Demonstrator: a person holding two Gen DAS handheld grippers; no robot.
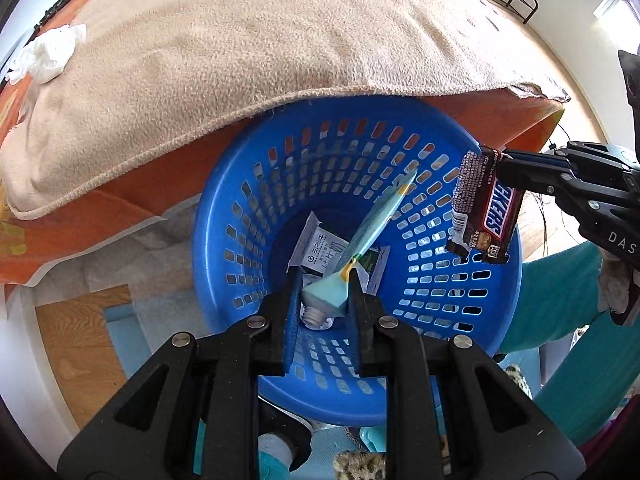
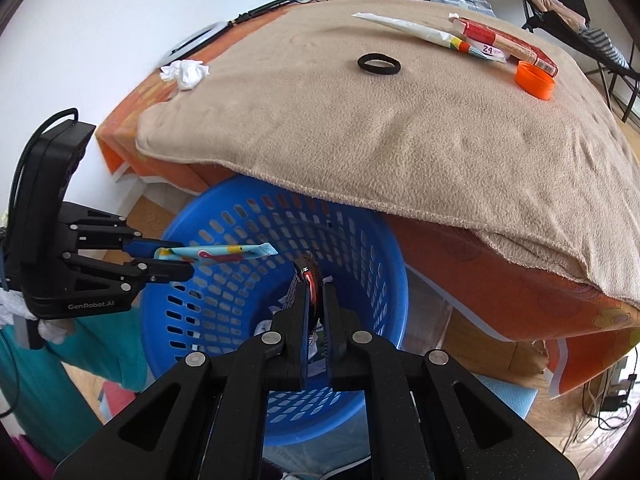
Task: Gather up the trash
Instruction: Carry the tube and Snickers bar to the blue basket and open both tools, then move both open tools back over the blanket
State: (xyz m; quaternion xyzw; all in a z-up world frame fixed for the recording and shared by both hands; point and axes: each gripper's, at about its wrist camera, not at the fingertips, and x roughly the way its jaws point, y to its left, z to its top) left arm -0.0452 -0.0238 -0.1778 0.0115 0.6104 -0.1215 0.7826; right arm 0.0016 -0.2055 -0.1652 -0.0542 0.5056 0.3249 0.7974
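Observation:
A blue slotted basket (image 1: 208,216) (image 2: 192,216) stands on the floor, partly under the table's edge. My left gripper (image 1: 324,284) (image 2: 168,260) is shut on the neck end of a flattened light-blue tube (image 1: 376,220) (image 2: 224,252) and holds it over the basket's mouth. My right gripper (image 2: 316,280) (image 1: 508,168) is shut on a brown Snickers wrapper (image 1: 484,216) (image 2: 308,276), which hangs just inside the basket's right rim. White packets (image 1: 320,248) lie on the basket's bottom.
A beige blanket (image 2: 400,128) over an orange cloth covers the table. On it lie a crumpled tissue (image 2: 184,72), a black hair tie (image 2: 379,65), a white tube (image 2: 420,32), a red box (image 2: 504,44) and an orange cap (image 2: 534,80). A dark chair (image 2: 560,4) stands behind.

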